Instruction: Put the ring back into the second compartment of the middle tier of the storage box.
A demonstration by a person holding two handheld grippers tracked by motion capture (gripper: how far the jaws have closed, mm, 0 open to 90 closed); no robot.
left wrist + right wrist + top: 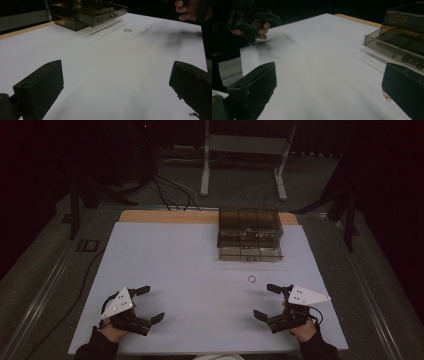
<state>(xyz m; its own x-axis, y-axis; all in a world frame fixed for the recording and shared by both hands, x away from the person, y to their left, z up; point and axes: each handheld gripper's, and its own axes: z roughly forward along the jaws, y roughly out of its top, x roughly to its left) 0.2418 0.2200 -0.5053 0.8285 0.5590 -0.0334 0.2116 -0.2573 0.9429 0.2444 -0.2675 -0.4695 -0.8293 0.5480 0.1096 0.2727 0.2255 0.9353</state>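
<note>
Both grippers, left [150, 304] and right [266, 301], rested near, fingers apart, empty. Ring [252, 279] lay before the box [250, 234] on the worktop [190, 270]; approaching low probably suited it.

From my remote station I count two grippers, left [149, 304] and right [266, 301], one smoked drawer box [250, 234], one small ring [252, 279], on one table [175, 255].
</note>
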